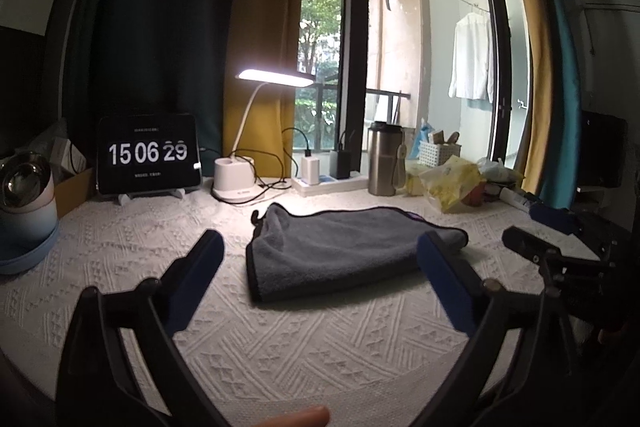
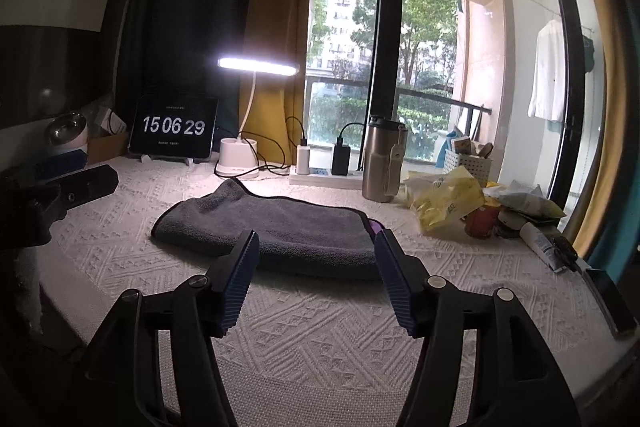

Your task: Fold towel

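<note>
We hold both hand-held grippers above a bench (image 1: 120, 251) covered with a white embossed cloth, and neither one touches anything. The left hand-held gripper (image 1: 320, 247) has its jaws spread wide, its blue pads (image 1: 200, 275) framing the towel (image 1: 340, 247) from the near side with nothing between them. The right hand-held gripper (image 2: 316, 245) is likewise open and empty, its ribbed blue pads (image 2: 240, 279) standing just in front of the towel's near edge. The grey towel (image 2: 272, 227) lies folded and flat in the middle of the bench, with dark piping along its border, one far corner sticking up a little toward the lamp, and a sliver of purple showing at its right end. Behind it, along the window, we see a lit white lamp (image 2: 258, 67), a clock (image 2: 174, 127) reading 15 06 29, a power strip (image 2: 324, 179) with chargers plugged in, and a steel tumbler (image 2: 382, 159). To the right of the tumbler sit a yellow bag (image 2: 444, 201), a white basket (image 2: 468, 161) and a tube (image 2: 540, 241), all well apart from the towel. In the right wrist view the left hand-held gripper's body shows at the left edge.
</note>
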Action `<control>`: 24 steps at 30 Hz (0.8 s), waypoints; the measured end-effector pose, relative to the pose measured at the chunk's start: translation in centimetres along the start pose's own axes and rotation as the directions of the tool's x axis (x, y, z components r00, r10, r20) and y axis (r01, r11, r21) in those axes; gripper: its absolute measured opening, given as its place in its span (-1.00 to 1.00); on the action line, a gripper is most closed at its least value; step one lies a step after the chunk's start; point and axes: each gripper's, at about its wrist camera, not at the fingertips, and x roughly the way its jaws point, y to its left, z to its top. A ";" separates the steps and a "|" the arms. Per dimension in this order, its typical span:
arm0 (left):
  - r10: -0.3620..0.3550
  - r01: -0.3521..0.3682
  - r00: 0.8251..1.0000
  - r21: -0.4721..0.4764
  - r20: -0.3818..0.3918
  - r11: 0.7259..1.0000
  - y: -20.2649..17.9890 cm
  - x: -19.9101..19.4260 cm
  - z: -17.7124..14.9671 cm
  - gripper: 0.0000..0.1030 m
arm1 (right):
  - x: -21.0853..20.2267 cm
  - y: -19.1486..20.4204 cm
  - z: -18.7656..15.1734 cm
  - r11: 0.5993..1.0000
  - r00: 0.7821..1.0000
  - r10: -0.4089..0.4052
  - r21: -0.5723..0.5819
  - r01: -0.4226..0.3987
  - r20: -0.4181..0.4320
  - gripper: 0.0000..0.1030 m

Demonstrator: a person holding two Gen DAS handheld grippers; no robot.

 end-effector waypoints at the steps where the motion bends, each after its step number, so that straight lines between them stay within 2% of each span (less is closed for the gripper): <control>1: 0.002 -0.002 1.000 -0.001 0.010 1.000 0.1 -0.3 0.1 0.91 | -0.7 0.2 0.0 1.000 1.000 -0.014 -0.003 0.014 0.027 0.29; 4: 0.028 -0.028 0.998 -0.003 0.059 1.000 0.2 -1.5 0.6 0.92 | -2.2 0.3 0.3 0.999 0.997 -0.035 0.020 0.034 0.067 0.37; 7: 0.044 -0.045 0.994 0.004 0.096 0.999 0.1 -1.9 0.8 0.92 | -2.6 0.1 0.3 0.998 0.997 -0.051 0.040 0.049 0.059 0.37; 12: 0.023 -0.025 0.996 0.022 0.081 0.999 -0.3 -1.6 0.6 0.92 | -2.5 -0.5 0.1 0.995 0.996 -0.071 0.076 0.067 0.052 0.38; 24: 0.031 -0.032 0.997 0.019 0.066 0.999 -0.4 -1.3 0.5 0.92 | -1.8 -0.5 -0.4 0.994 0.998 -0.063 0.087 0.061 0.022 0.38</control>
